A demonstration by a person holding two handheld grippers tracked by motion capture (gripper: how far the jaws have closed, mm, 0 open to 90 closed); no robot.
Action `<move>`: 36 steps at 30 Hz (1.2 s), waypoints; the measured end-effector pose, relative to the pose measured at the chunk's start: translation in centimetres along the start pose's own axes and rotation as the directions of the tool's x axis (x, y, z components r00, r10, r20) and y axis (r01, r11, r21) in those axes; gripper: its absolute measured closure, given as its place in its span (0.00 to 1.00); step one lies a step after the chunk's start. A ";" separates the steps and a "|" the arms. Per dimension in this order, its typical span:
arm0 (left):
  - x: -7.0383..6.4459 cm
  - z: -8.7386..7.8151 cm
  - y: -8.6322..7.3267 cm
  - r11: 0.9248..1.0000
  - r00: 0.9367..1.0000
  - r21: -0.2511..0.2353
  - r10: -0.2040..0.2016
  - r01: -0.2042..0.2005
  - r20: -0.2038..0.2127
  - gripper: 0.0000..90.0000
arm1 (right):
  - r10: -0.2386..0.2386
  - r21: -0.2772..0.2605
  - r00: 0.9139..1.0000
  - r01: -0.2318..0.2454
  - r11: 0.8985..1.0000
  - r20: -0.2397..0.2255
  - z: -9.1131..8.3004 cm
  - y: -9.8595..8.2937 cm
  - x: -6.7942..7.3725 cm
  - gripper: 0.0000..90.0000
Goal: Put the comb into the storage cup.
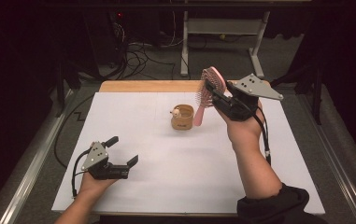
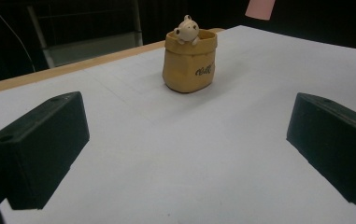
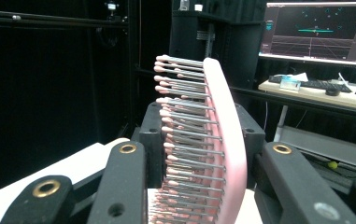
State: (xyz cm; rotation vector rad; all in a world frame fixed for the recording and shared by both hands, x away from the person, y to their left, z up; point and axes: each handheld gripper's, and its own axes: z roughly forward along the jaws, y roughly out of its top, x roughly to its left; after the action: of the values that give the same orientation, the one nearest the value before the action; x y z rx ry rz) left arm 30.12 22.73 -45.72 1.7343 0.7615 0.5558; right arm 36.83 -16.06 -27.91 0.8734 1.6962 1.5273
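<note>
A pink hairbrush [image 1: 209, 89] hangs in the air over the back of the white table, handle pointing down. My right gripper [image 1: 212, 91] is shut on its head. Up close, the pink hairbrush [image 3: 222, 140] stands between the jaws with its metal bristles pointing left. A small tan pouch-shaped cup [image 1: 182, 117] with a little animal figure on its rim stands just left of the brush handle. That same tan cup [image 2: 189, 60] stands ahead of my left gripper [image 2: 185, 149]. My left gripper [image 1: 122, 151] rests low at the front left, open and holding nothing.
The white table sheet [image 1: 166, 158] spreads between the two hands. A wooden edge [image 1: 147, 86] runs along the back of the table. Beyond it are cables and a white table frame [image 1: 222, 28] on the floor. A monitor [image 3: 320, 30] glows behind.
</note>
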 end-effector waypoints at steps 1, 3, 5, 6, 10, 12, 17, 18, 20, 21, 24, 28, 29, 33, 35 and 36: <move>0.0 0.0 0.0 1.000 1.000 0.003 -0.005 0.005 0.003 0.00 | 0.000 -0.006 1.000 0.000 1.000 0.003 0.0 0.1 -0.1 0.73; 0.0 0.1 0.0 1.000 1.000 0.005 -0.003 0.003 0.007 0.00 | 0.008 -0.011 1.000 -0.008 1.000 0.004 0.1 0.2 -0.1 0.73; 0.0 0.1 -0.1 1.000 1.000 0.008 -0.010 0.010 0.009 0.00 | 0.004 -0.008 1.000 -0.004 1.000 0.010 0.3 0.3 -0.2 0.73; 0.0 0.1 -0.1 1.000 1.000 0.010 -0.014 0.014 0.009 0.00 | 0.006 -0.007 1.000 -0.006 1.000 0.013 0.4 0.4 -0.3 0.73; -0.1 0.1 -0.2 1.000 1.000 0.018 -0.011 0.011 0.019 0.00 | 0.013 -0.011 1.000 -0.013 1.000 0.024 0.6 0.4 -0.5 0.73; 0.0 0.1 -0.3 1.000 1.000 0.018 -0.018 0.017 0.022 0.00 | 0.024 -0.009 0.999 -0.024 1.000 0.026 0.7 0.4 -0.6 0.73; 0.0 0.1 -0.1 1.000 0.999 0.010 -0.021 0.020 0.028 0.00 | 0.020 -0.014 0.999 -0.019 1.000 0.026 1.0 0.5 -0.7 0.73; 0.0 0.1 -0.1 1.000 0.999 0.004 -0.025 0.025 0.026 0.00 | 0.024 -0.013 0.999 -0.024 1.000 0.026 1.2 0.6 -0.7 0.73; 0.0 0.1 -0.2 1.000 0.999 0.011 -0.028 0.028 0.023 0.00 | 0.018 -0.013 1.000 -0.017 1.000 0.024 1.5 0.6 -0.5 0.73; 0.0 0.1 -0.2 1.000 0.999 0.015 -0.027 0.027 0.026 0.00 | 0.012 -0.015 1.000 -0.012 1.000 0.024 1.7 0.6 -0.5 0.73; -0.1 0.1 -0.1 1.000 1.000 0.013 -0.009 0.009 0.022 0.00 | 0.016 -0.016 1.000 -0.015 1.000 0.025 2.3 0.5 -0.5 0.73; 0.0 0.1 -0.1 1.000 1.000 0.012 -0.012 0.011 0.026 0.00 | 0.011 0.002 1.000 -0.011 1.000 0.027 3.1 0.5 -0.2 0.73; -0.1 0.1 -0.1 1.000 1.000 0.012 -0.009 0.008 0.024 0.00 | 0.000 0.000 1.000 0.000 1.000 0.031 3.2 0.6 -0.1 0.73; -0.3 0.3 -0.1 1.000 0.999 0.013 -0.005 0.004 0.037 0.00 | -0.011 -0.011 0.999 0.011 1.000 0.037 3.4 0.6 0.1 0.73; -0.3 0.2 -0.1 1.000 0.999 0.013 -0.008 0.008 0.041 0.00 | 0.000 -0.018 0.999 0.000 1.000 0.035 3.6 0.6 0.0 0.73; -0.3 0.2 -0.1 1.000 0.999 0.013 -0.009 0.009 0.042 0.00 | 0.003 -0.019 0.999 -0.002 1.000 0.034 3.7 0.7 0.0 0.73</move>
State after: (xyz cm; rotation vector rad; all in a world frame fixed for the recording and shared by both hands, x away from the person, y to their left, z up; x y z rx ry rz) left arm 30.09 22.41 -45.90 1.7478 0.7446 0.5080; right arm 39.96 -14.03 -27.47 0.8876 1.6549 1.5194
